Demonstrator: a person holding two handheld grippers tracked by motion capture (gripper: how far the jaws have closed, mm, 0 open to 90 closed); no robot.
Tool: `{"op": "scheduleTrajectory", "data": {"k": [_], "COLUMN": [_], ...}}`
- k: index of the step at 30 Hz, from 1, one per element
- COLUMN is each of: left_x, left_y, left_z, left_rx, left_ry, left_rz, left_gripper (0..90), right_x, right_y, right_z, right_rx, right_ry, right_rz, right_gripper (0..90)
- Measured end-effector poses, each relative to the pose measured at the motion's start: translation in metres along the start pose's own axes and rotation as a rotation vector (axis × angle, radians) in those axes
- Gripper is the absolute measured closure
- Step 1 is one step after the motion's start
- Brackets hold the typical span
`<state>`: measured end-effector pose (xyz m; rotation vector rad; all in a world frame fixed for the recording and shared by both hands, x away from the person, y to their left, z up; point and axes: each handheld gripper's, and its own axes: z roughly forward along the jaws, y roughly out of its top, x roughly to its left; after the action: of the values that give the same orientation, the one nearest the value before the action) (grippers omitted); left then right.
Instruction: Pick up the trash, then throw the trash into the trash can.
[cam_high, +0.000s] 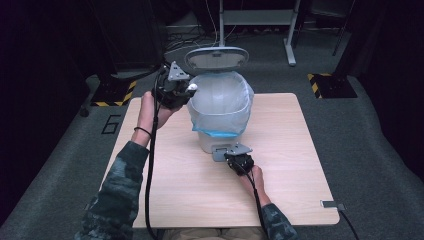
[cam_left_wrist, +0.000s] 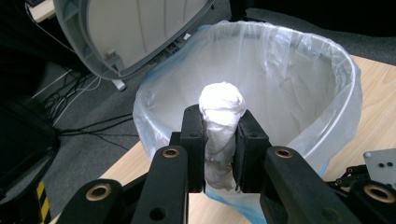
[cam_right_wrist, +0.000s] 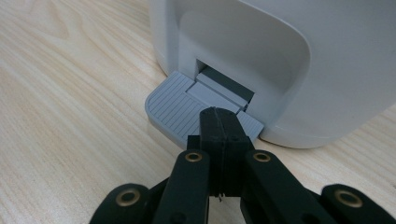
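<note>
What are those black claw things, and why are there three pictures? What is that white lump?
A person holds a grabbing tool in each hand. One picture looks down from above the table; the other two come from small cameras riding on the tools. On the table stands a small pedal bin lined with a plastic bag, its lid up. The left gripper pinches a crumpled white paper wad at the bin's opening. The right gripper, its jaws closed together, rests its tip on the grey foot pedal, likely what keeps the lid up.
</note>
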<state>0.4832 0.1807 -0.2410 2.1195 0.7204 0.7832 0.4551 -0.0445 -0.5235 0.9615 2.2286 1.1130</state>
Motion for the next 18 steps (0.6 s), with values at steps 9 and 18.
{"op": "scheduleTrajectory", "data": {"k": [9, 18], "left_x": [-0.003, -0.005], "left_y": [0.01, 0.021], "left_z": [0.009, 0.023], "left_rx": [0.011, 0.036], "left_ry": [-0.011, -0.03], "left_rz": [0.016, 0.023], "left_gripper": [76.7, 76.7], "right_x": [0.0, 0.0], "right_y": [0.0, 0.0], "right_z": [0.0, 0.0], "right_rx": [0.0, 0.002], "right_ry": [0.003, 0.004], "right_rz": [0.0, 0.002], "right_gripper": [90.0, 90.0]}}
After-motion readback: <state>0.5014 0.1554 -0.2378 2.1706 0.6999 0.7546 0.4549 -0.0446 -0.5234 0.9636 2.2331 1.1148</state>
